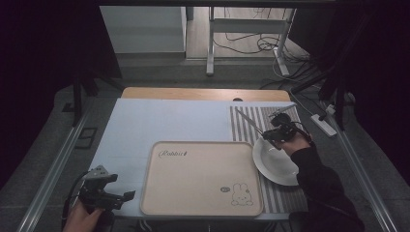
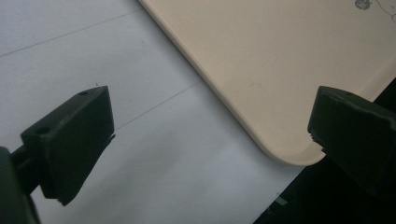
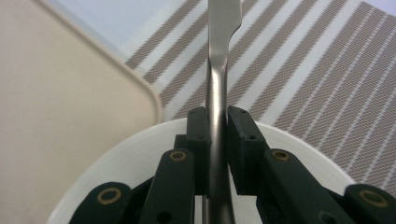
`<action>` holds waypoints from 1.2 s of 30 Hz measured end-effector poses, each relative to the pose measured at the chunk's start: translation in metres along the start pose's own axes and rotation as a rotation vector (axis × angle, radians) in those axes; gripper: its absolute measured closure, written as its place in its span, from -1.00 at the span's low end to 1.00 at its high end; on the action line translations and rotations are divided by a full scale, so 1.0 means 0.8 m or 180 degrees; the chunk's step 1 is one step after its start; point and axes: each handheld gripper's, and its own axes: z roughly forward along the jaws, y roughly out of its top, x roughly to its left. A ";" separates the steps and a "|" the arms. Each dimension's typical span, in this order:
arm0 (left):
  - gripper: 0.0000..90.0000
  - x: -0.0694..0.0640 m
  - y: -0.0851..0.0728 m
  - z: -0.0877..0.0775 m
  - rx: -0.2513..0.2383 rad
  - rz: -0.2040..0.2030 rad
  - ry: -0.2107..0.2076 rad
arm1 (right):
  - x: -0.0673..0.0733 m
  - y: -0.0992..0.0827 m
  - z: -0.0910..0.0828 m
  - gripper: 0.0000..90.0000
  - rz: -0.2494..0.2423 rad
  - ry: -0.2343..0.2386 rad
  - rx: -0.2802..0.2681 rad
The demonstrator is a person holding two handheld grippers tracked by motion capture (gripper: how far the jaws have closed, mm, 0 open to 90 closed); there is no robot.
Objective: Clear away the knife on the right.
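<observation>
Left hand-held gripper (image 1: 126,195) parked low at the near edge of the bench (image 1: 159,121), jaws wide apart, clamped on nothing; probably idle, waiting. Just ahead of its jaws, the near corner of the beige tray (image 2: 280,84), bare, likely kept free to receive tableware. Further right, beyond the tray's far edge, the right hand-held gripper (image 3: 217,140) poised over the white plate (image 1: 270,166), jaws pressed together on the handle of a metal knife (image 3: 218,79). Blade pointing away over the striped placemat (image 3: 317,70), apparently lifted for carrying or setting down.
</observation>
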 end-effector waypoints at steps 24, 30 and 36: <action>-0.97 0.000 0.000 0.000 0.0011 0.0005 0.0004 | 0.107 -0.026 -0.007 0.78 -0.0459 0.0251 -0.0006; -0.97 0.000 0.000 0.001 0.0013 0.0008 0.0005 | 0.135 -0.035 -0.002 0.78 -0.0564 0.0326 0.0051; -0.97 -0.001 0.000 0.000 0.0015 0.0013 0.0007 | 0.162 -0.048 0.008 0.78 -0.0616 0.0403 0.0113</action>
